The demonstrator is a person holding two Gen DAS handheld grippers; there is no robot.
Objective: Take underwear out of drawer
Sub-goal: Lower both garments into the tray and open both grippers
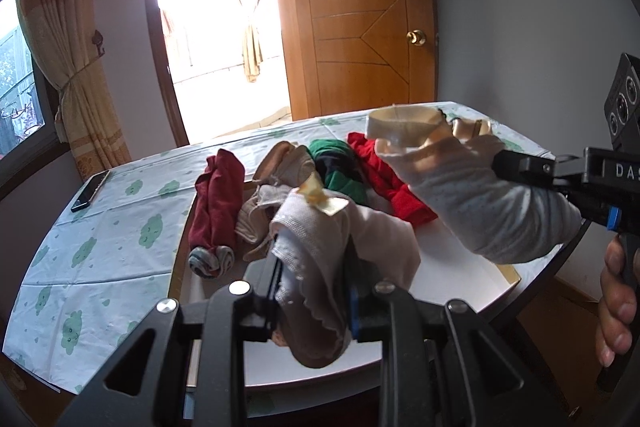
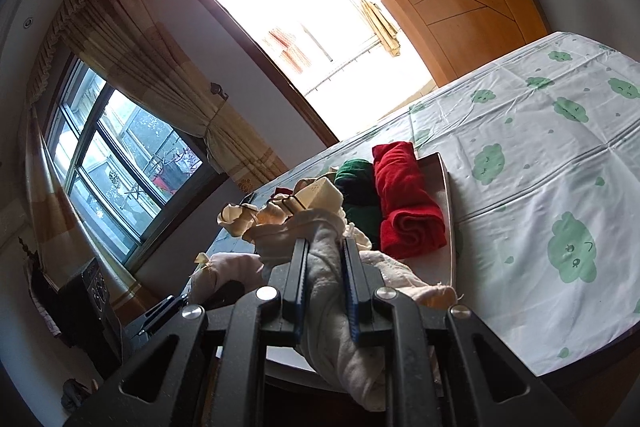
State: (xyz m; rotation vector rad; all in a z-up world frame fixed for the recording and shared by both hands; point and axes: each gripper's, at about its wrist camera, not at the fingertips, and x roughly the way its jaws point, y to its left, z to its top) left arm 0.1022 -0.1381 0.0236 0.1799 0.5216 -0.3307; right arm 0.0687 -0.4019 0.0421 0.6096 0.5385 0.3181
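A dark phone (image 1: 90,191) lies on the cloud-print tablecloth (image 1: 100,247) near a wooden door (image 1: 360,27).

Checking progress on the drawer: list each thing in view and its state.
left gripper: shut on white underwear
right gripper: shut on pale grey underwear
red roll: rolled, in drawer
green roll: in drawer
door: open

Rolled garments in drawer (image 1: 508,273): four; held garments: two; phone (image 1: 90,190): one.
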